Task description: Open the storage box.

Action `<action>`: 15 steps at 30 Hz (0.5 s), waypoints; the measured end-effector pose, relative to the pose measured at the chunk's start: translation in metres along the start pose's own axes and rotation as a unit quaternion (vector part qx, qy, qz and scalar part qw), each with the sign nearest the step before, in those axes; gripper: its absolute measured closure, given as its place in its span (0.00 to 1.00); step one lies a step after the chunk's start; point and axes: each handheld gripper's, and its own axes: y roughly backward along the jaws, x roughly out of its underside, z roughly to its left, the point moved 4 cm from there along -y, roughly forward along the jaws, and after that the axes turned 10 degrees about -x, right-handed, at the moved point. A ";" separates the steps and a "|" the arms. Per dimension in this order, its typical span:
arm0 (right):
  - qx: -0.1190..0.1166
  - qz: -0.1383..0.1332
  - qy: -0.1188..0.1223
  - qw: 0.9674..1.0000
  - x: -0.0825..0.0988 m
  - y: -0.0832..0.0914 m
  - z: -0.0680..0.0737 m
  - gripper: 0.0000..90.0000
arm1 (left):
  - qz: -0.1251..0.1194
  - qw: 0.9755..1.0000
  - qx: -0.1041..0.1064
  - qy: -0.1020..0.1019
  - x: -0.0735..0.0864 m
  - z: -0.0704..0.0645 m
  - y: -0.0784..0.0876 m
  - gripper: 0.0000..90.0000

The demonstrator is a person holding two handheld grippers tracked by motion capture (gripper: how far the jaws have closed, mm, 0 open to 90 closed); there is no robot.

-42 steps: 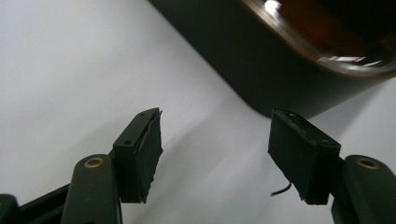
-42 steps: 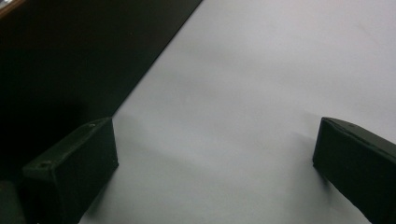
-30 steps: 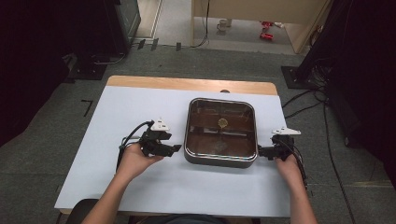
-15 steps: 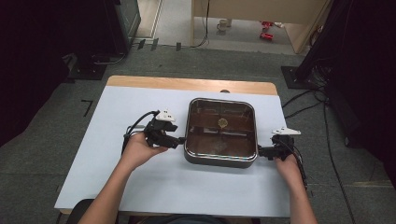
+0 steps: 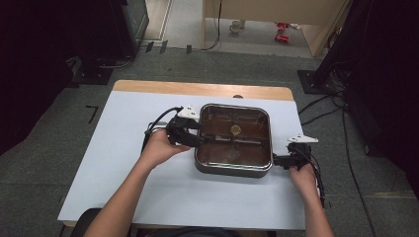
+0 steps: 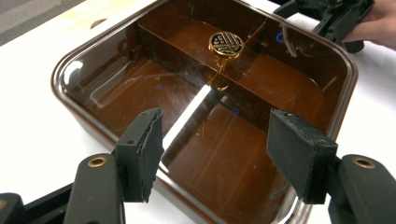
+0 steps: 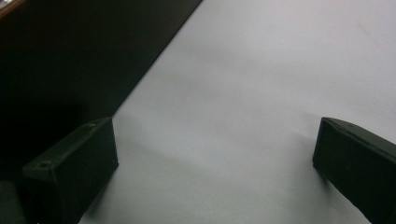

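Right now the square brown compartment box with rounded corners and a clear glossy lid [image 5: 233, 139] sits on the pale blue-white table [image 5: 123, 182], a little right of centre, its sides running square with the table's edges. A small gold round knob [image 6: 226, 44] stands upright at the middle of the lid, where the dark dividers beneath cross.

The left gripper [image 5: 201, 140] reaches over the box's left rim, its tips above the lid. In the left gripper view its two black padded jaws stand partly open, with nothing between them but the lid below; they hold nothing. The knob lies straight ahead of these jaws, on the line midway between them and farther in toward the middle of the box. That is the relation the coming move seems to turn on: the jaws point at the knob, and the gap between them looks wider than it.

The right gripper [image 5: 277, 160] rests near the box's front right corner, just outside the rim. In the right gripper view its jaws [image 7: 210, 172] stand wide apart over bare table, empty, with the box's dark side off to one side.

Of the two, the left gripper is plainly the nearer to the knob, so the lift of the lid would likely fall to it.
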 end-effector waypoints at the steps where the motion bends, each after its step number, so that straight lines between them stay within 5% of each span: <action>1: 0.000 0.000 0.001 1.000 0.000 0.000 0.000 0.00 | -0.001 1.000 0.001 0.000 -0.003 0.000 -0.002 0.40; 15: 0.000 0.000 0.000 1.000 0.000 0.000 0.000 0.00 | -0.010 1.000 0.018 -0.016 -0.031 -0.015 -0.041 0.40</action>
